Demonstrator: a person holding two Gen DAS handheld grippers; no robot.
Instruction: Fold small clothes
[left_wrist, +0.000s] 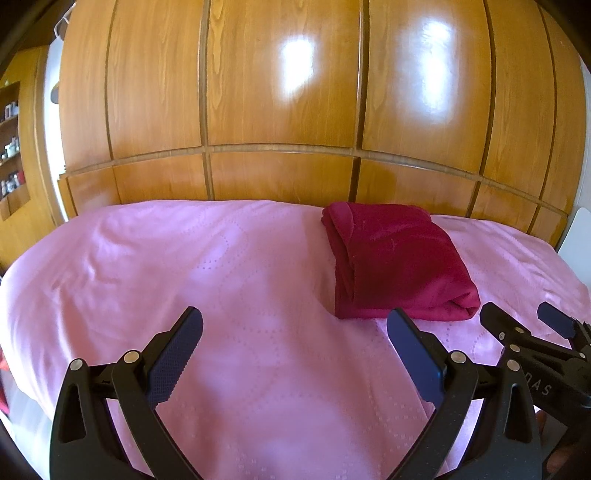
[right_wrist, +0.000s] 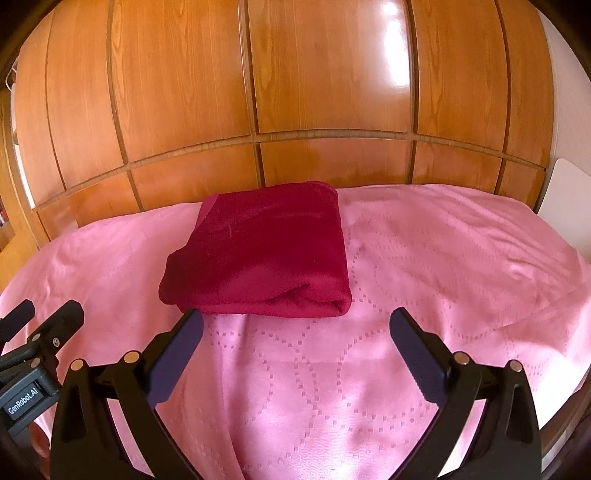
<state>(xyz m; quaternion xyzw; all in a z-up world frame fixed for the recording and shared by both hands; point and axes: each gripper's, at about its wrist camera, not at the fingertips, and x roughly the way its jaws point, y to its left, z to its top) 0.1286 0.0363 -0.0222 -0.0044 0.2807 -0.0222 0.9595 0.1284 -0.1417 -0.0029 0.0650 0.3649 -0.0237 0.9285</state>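
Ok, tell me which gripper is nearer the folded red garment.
Right. The right gripper sits just in front of the folded red garment; the left gripper is off to its left, both open and empty.

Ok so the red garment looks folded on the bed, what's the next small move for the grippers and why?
Probably draw both back and leave it. The dark red garment already lies as a compact folded bundle on the pink bedspread, and the left gripper and right gripper both have their jaws wide open and empty, just short of it.
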